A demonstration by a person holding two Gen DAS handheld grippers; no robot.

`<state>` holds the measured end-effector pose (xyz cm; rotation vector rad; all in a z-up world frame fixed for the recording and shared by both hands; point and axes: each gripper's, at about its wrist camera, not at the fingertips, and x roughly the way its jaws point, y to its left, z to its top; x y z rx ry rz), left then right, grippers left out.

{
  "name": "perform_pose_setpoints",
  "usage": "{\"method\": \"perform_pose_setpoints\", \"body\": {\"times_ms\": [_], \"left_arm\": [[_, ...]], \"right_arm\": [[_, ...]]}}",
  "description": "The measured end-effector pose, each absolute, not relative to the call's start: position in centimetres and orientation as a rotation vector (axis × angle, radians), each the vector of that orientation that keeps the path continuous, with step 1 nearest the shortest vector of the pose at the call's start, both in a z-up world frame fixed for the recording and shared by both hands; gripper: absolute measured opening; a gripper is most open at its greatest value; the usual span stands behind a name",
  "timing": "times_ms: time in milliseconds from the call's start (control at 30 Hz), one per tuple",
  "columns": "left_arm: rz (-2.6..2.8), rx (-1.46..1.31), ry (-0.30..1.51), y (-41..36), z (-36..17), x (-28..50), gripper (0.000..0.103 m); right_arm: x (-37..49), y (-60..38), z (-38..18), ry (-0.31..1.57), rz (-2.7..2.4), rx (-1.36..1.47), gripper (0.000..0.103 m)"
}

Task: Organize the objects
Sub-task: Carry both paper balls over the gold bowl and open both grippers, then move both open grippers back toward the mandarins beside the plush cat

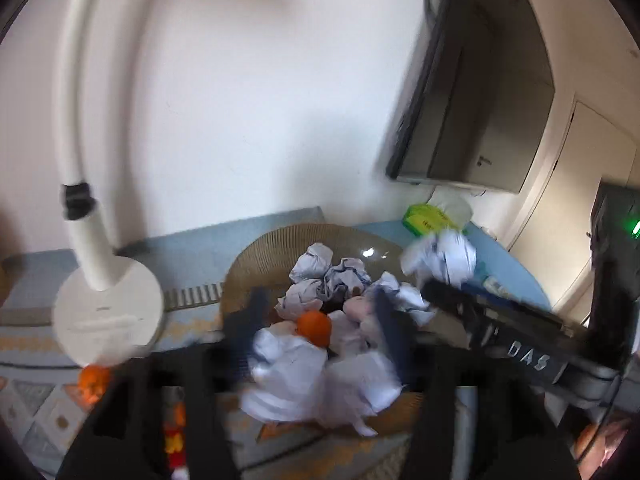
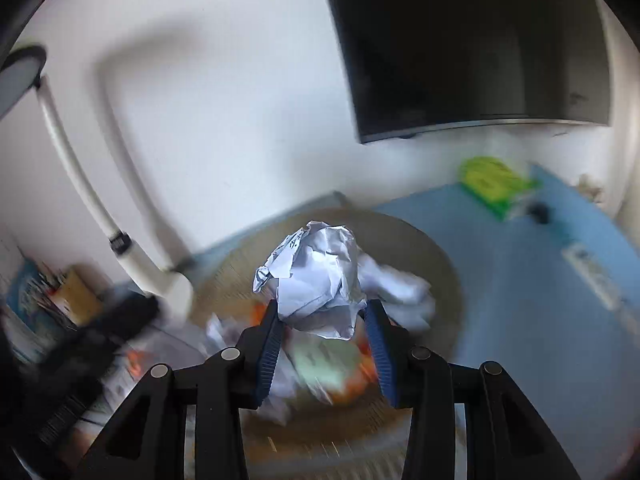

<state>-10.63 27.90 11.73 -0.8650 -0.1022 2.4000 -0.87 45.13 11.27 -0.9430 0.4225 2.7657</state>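
A round woven basket (image 1: 256, 256) holds several crumpled white paper balls (image 1: 312, 264) and an orange ball (image 1: 315, 327). My left gripper (image 1: 320, 320) hangs just above the pile, jaws apart and empty. My right gripper (image 2: 324, 320) is shut on a crumpled paper ball (image 2: 316, 276) and holds it above the basket (image 2: 432, 256). In the left wrist view the right gripper (image 1: 436, 280) shows at the right with that paper ball (image 1: 444, 256) over the basket's right rim.
A white desk lamp (image 1: 104, 304) stands left of the basket. A green packet (image 1: 424, 218) lies at the back right on the blue table (image 2: 520, 280). A dark monitor (image 2: 472, 48) hangs on the wall. Small orange toys (image 1: 94, 384) lie on a patterned mat at the front left.
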Motion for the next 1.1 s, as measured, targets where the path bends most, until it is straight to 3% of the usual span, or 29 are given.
{"method": "perform_pose_setpoints", "body": {"times_ms": [67, 300, 333, 367, 433, 500, 533, 633, 700, 800, 1100], "left_arm": [[2.399, -0.883, -0.132, 27.4, 11.1, -11.4, 0.077], [2.378, -0.845, -0.3, 18.7, 11.4, -6.8, 0.078], [2.409, -0.832, -0.298, 17.4, 11.6, -5.7, 0.084], [2.449, -0.819, -0.295, 16.0, 11.6, -4.5, 0.096], [2.549, -0.783, -0.283, 12.6, 11.1, -1.5, 0.103], [2.626, -0.8, -0.252, 10.0, 9.9, 0.0, 0.103], [2.657, -0.844, -0.244, 8.6, 8.7, 0.6, 0.103], [2.731, -0.954, -0.25, 6.0, 4.8, 1.1, 0.102], [2.733, -0.999, -0.347, 4.4, 2.8, 0.9, 0.102], [2.724, -0.964, -0.474, 2.6, 2.9, 1.0, 0.102], [2.677, -1.046, -0.596, 1.0, 1.9, 0.1, 0.102]], "right_arm": [[-2.2, 45.6, 11.0, 0.382, 2.72, -0.954, 0.066], [2.6, 44.7, 10.1, 0.534, 2.783, -0.938, 0.066], [3.7, 43.6, 10.2, 0.538, 2.817, -0.934, 0.066], [4.5, 42.5, 10.3, 0.528, 2.841, -0.934, 0.067], [6.2, 39.3, 10.2, 0.482, 2.896, -0.939, 0.071], [7.7, 36.2, 9.2, 0.462, 2.941, -0.936, 0.09], [8.3, 34.5, 8.4, 0.45, 2.97, -0.932, 0.092], [8.5, 30.2, 5.5, 0.375, 3.022, -0.969, 0.092], [8.0, 28.4, 3.5, 0.32, 3.029, -0.994, 0.092], [6.8, 27.6, 1.2, 0.22, 2.949, -1.076, 0.092], [6.4, 28.1, 0.7, 0.226, 2.902, -1.066, 0.092]]}}
